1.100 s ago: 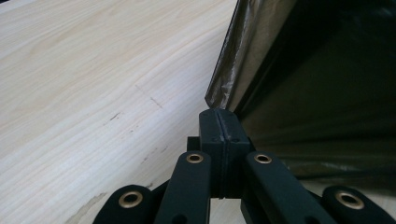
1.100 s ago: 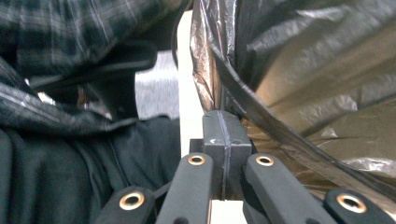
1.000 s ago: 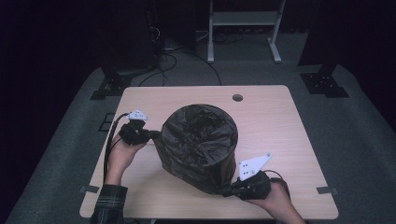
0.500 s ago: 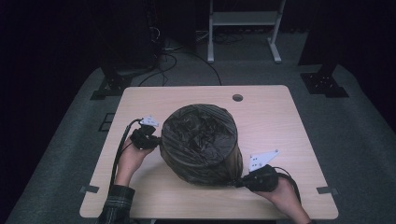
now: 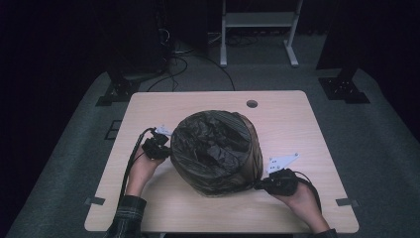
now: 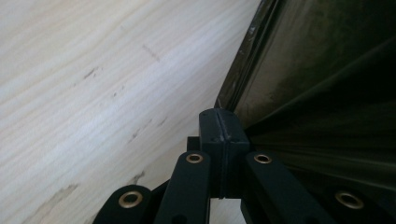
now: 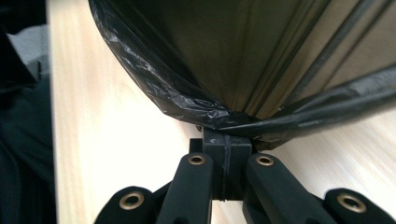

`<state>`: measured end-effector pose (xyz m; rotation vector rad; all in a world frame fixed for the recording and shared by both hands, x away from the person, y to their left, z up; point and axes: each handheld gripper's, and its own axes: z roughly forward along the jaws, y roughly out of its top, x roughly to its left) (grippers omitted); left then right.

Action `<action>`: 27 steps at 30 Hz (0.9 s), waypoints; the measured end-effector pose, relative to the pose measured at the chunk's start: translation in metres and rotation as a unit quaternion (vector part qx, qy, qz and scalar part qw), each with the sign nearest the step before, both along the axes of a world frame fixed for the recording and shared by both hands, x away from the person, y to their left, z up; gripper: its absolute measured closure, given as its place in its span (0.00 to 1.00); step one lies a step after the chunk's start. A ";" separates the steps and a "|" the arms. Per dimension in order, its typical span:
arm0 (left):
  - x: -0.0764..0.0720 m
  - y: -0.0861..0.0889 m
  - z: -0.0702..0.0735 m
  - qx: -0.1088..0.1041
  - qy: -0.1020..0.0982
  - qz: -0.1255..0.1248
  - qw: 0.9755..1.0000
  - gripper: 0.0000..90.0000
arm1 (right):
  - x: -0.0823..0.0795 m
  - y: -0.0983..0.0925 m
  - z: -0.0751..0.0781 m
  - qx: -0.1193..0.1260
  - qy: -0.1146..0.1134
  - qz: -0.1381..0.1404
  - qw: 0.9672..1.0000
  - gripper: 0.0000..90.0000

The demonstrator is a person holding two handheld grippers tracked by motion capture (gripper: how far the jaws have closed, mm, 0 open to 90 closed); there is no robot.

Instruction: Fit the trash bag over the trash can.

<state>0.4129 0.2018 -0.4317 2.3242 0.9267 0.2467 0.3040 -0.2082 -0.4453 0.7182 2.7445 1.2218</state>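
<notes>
High view: a large dark plastic bag (image 5: 215,151), drawn over a rounded bulky form, sits at the centre of the light wooden tabletop (image 5: 297,124). My left hand-held gripper (image 5: 157,147) is at the bag's left side, centre-left of the frame, touching the film. My right hand-held gripper (image 5: 277,183) is at the bag's lower right edge, its grey three-cornered plate standing above it. A round cable hole (image 5: 251,103) lies in the tabletop beyond the bag, well apart from it. A white frame stand (image 5: 257,29) is on the floor at the top of the frame, with loose cables (image 5: 183,54) to its left. The bag's bulk stands between my two hands.

Left gripper view: my jaws are pressed together. The bag film (image 6: 322,93) occupies the right of the frame, touching the jaw tips; I cannot tell whether film is pinched. Bare tabletop (image 6: 93,93) covers the left.

Right gripper view: my jaws are closed on a gathered fold of the bag's edge (image 7: 233,122) at centre frame. Taut film stretches to the upper right; tabletop (image 7: 116,140) lies below.
</notes>
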 end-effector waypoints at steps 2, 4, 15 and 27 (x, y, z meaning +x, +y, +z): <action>0.000 -0.002 0.002 -0.003 -0.006 -0.002 1.000 1.00 | 0.001 -0.004 -0.006 -0.018 0.010 -0.010 1.000 1.00; 0.000 -0.004 0.003 0.002 -0.005 -0.003 1.000 1.00 | 0.001 -0.009 -0.012 -0.019 0.020 -0.015 1.000 1.00; 0.001 -0.006 -0.004 0.019 0.005 0.001 1.000 1.00 | -0.001 -0.016 -0.005 -0.004 -0.007 -0.034 0.999 0.80; -0.017 0.022 0.023 -0.054 -0.053 0.011 0.997 0.42 | -0.006 -0.037 0.043 0.063 -0.058 -0.063 0.994 0.56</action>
